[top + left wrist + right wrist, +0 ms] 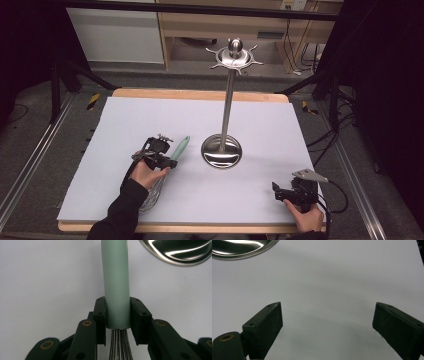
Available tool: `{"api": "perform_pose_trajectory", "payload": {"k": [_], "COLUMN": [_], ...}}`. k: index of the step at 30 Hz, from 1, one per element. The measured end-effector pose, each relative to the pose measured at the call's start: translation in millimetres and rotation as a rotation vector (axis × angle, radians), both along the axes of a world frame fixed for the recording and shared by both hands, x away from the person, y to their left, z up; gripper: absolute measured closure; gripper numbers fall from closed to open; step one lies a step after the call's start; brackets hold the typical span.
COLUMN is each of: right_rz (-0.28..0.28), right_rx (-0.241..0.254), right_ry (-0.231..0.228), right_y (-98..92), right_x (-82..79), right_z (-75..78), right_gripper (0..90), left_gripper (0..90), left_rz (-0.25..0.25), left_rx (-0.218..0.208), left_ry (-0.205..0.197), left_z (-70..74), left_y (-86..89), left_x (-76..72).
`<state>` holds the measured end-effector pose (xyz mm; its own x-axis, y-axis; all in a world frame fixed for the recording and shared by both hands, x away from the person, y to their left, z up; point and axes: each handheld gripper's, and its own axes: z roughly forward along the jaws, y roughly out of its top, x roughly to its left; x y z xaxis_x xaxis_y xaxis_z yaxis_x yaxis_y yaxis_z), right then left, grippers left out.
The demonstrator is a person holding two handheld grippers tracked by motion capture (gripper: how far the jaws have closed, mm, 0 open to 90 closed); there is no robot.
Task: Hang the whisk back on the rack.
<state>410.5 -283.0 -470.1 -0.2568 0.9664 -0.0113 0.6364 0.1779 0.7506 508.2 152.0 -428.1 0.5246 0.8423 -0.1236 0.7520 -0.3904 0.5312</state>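
A whisk with a pale green handle (182,145) lies on the white sheet left of centre, its wire loops (152,192) pointing toward the near edge. My left gripper (170,161) is shut on the handle's lower end. In the left gripper view both pads press the green handle (116,277) just above the wires (119,345), with the left gripper (117,315) low over the sheet. My right gripper (277,192) rests at the near right corner. In its own view the right gripper (327,325) is open, with bare sheet between the jaws.
A steel utensil stand rises at the middle of the table, with a round dish base (221,152) and a ring of hooks on top (235,56). Its base edge (177,252) lies just right of the handle's tip and also shows as a rim (239,248). The white sheet (150,115) covers the wooden table.
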Motion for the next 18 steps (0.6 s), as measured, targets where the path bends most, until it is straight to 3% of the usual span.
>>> {"api": "perform_pose_trajectory", "payload": {"k": [18], "right_rz": [0.002], "right_rx": [0.000], "right_ry": [-0.004], "right_y": [-0.7], "right_x": [-0.1], "right_z": [-0.1], "right_gripper": [9.7], "left_gripper": [69.1], "left_rz": [-0.037], "left_rx": [-0.086], "left_ry": [-0.117], "left_z": [27.3], "left_y": [14.8], "left_x": [-26.7]}}
